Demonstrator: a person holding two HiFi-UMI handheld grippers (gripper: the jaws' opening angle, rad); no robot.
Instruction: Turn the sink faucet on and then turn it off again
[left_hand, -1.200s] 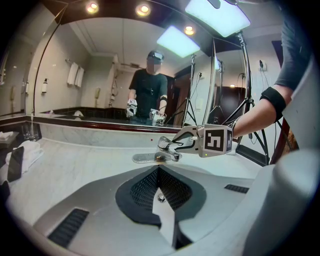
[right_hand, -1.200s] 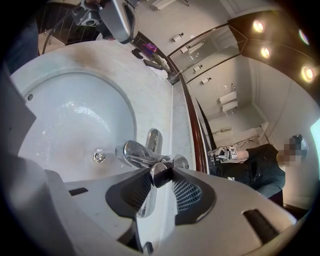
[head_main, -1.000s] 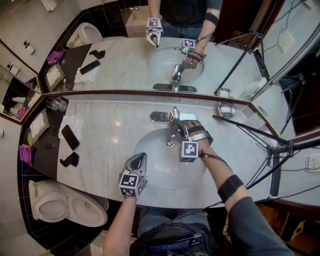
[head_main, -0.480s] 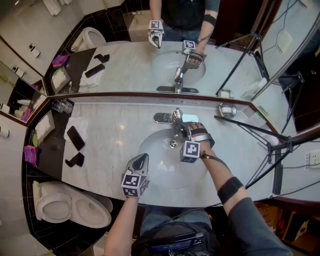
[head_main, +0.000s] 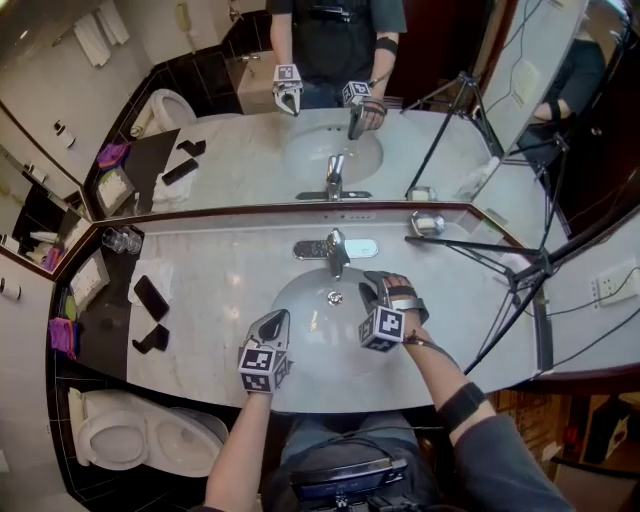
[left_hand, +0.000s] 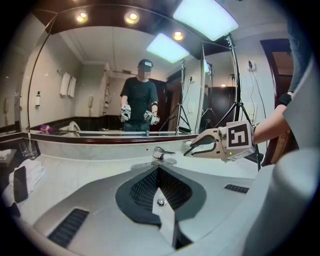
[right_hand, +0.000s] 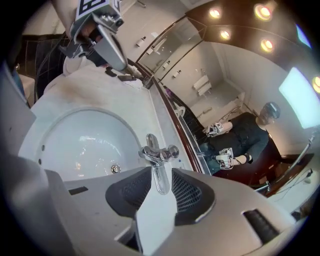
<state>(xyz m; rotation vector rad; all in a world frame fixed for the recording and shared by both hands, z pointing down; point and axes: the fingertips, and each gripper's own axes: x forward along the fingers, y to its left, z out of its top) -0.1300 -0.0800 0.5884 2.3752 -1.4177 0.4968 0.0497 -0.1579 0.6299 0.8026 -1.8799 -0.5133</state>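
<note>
The faucet (head_main: 335, 250) is standing at the back rim of the sink basin (head_main: 318, 335), under the mirror (head_main: 250, 150), on the marble counter (head_main: 215, 270). The right gripper (head_main: 370, 286) is hovering over the basin in front of the faucet and apart from it, its jaws gaping moderately and gripping nothing. The left gripper (head_main: 279, 317) is hanging over the basin's near left edge, jaws pressed together, empty.

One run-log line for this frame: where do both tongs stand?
left tongs: shut, empty, over basin edge | right tongs: open, empty, clear of faucet | water: no stream visible
</note>
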